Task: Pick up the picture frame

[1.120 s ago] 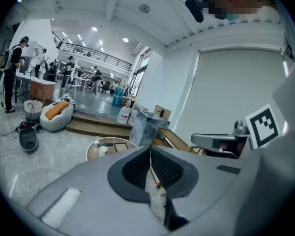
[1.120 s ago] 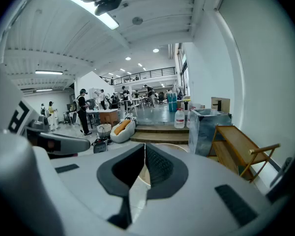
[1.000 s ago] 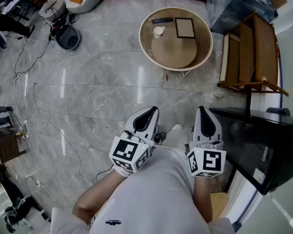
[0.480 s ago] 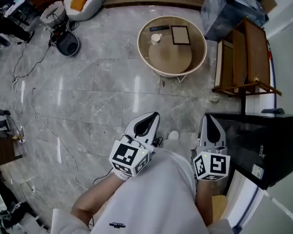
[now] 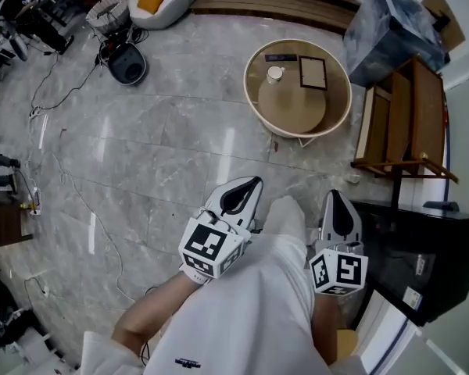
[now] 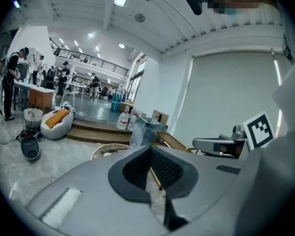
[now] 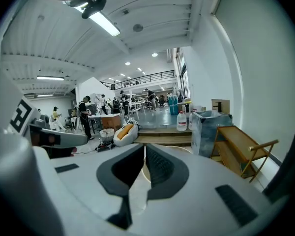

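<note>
The left gripper (image 5: 250,184) and the right gripper (image 5: 334,198) are carried low at the person's waist, each with its jaws pressed together on nothing, presumably because nothing is yet within reach. The picture frame (image 5: 313,73) is seen lying flat on the round table (image 5: 248,92), well ahead of both grippers, so an approach is judged necessary first.

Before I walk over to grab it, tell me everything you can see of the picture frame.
The picture frame is a rectangle with a thin dark border round a pale centre. It lies flat on the round tan table, toward its far right, apart from the white cup and a dark flat item. Only the tabletop touches it.
</note>
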Tool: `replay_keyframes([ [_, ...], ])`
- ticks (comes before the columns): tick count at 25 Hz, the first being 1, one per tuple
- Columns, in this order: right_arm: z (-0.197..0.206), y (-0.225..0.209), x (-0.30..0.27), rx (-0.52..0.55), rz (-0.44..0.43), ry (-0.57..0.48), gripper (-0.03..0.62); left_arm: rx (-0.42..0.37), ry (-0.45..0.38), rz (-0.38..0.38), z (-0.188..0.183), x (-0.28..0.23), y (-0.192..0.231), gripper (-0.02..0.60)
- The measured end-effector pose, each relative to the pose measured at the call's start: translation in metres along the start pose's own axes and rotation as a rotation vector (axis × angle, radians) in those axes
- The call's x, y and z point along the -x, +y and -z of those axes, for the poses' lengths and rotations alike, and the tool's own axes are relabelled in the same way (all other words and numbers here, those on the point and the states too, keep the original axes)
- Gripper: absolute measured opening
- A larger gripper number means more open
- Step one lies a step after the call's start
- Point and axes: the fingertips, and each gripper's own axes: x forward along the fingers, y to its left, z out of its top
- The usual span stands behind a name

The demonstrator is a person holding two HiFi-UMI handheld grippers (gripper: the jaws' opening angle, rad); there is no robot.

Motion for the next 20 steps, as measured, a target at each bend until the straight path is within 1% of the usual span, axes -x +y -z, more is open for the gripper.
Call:
replay_keyframes([
  [4, -0.009, -0.007, -0.03, 0.013, 0.0, 0.01, 0.009, 0.011, 0.013, 0.002, -0.008, -0.026, 0.019, 0.003],
  [8, -0.012, -0.035, -0.072, 0.002, 0.011, 0.033, 0.009, 0.002, 0.031, 0.015, -0.021, -0.072, 0.032, 0.003],
  [11, -0.023, -0.064, -0.115, 0.001, 0.003, 0.044, 0.009, 0.004, 0.043, 0.013, -0.037, -0.121, 0.046, 0.003],
  [15, -0.049, -0.112, -0.181, 0.018, -0.016, 0.051, 0.009, -0.01, 0.082, 0.015, -0.063, -0.2, 0.055, 0.003],
  [17, -0.066, -0.136, -0.217, 0.007, -0.036, 0.048, 0.009, -0.015, 0.106, 0.017, -0.075, -0.242, 0.06, 0.003],
  [20, -0.082, -0.165, -0.267, 0.004, -0.089, 0.052, 0.009, -0.016, 0.13, 0.009, -0.09, -0.299, 0.067, 0.003],
])
